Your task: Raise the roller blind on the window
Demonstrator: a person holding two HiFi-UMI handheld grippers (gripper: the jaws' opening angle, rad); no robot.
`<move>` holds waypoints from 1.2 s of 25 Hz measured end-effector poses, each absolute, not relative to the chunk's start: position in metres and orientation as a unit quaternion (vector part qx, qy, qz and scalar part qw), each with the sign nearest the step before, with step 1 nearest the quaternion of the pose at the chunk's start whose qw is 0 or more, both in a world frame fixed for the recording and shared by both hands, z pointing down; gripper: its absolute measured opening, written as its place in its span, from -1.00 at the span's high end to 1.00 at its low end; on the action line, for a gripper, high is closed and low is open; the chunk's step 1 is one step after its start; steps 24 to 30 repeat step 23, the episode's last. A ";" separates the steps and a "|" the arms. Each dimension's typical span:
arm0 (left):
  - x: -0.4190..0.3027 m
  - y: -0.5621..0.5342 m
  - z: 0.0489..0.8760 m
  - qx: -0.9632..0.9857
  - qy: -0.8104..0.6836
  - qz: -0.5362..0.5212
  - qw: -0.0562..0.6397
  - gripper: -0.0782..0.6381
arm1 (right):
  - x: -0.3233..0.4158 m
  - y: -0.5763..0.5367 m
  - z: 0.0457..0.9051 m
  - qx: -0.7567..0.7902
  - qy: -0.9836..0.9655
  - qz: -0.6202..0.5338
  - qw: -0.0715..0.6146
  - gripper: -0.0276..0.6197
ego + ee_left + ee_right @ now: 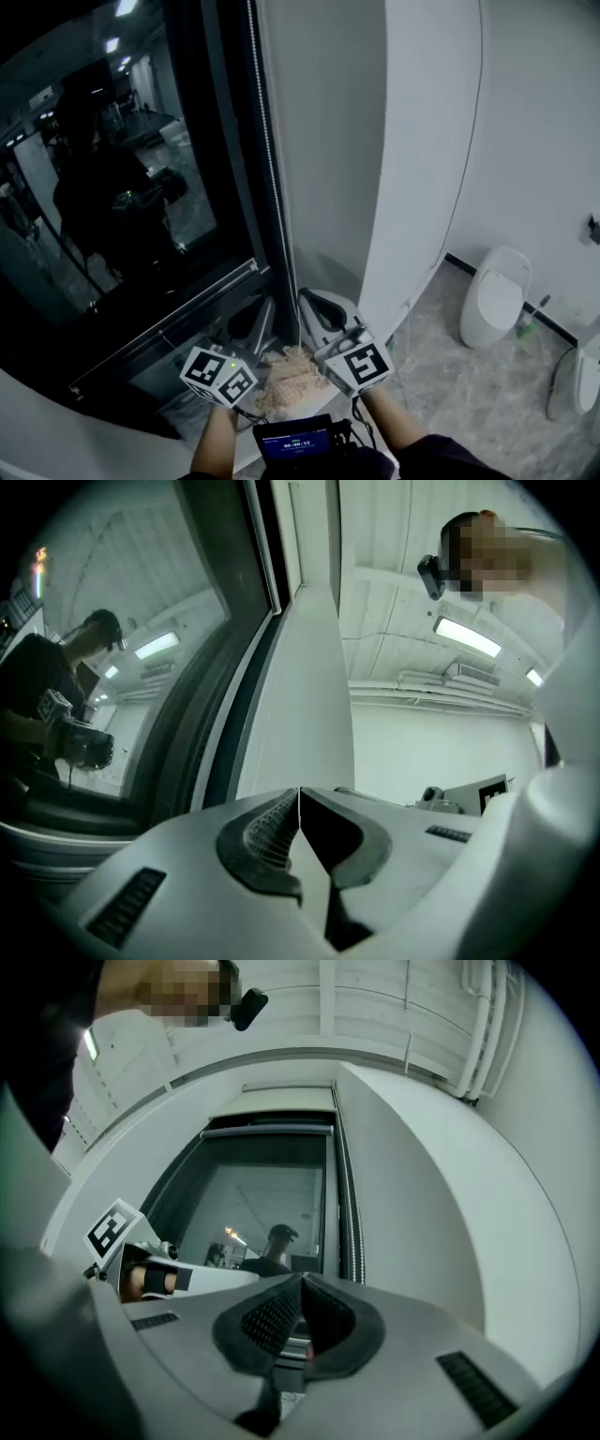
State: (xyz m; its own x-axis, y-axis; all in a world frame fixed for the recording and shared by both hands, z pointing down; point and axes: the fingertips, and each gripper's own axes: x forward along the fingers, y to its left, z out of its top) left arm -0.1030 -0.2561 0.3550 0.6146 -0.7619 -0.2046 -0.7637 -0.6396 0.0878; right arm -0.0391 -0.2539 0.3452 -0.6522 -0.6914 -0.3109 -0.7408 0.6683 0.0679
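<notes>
The dark window (pixel 141 187) fills the left of the head view, and a bead chain (pixel 267 141) hangs down its right frame. In the right gripper view the blind's bottom bar (pixel 267 1131) sits high near the top of the window, with the chain (pixel 353 1222) running down just right of my jaws. My left gripper (pixel 265 309) and right gripper (pixel 307 298) point up side by side at the foot of the chain. The left gripper (pixel 300 791) is shut and the right gripper (pixel 302 1279) is shut. I see nothing between either pair of pads.
A white curved wall (pixel 412 141) stands right of the window. On the marble floor to the right are two white fixtures (pixel 494 295) (pixel 577 375) and a green bottle (pixel 527 323). Below my hands are a beige cloth (pixel 286 375) and a small screen (pixel 292 441).
</notes>
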 end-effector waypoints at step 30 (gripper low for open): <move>-0.098 -0.247 0.348 -0.904 0.411 0.115 0.009 0.76 | -0.054 -0.237 0.330 -0.370 0.911 0.120 0.134 0.89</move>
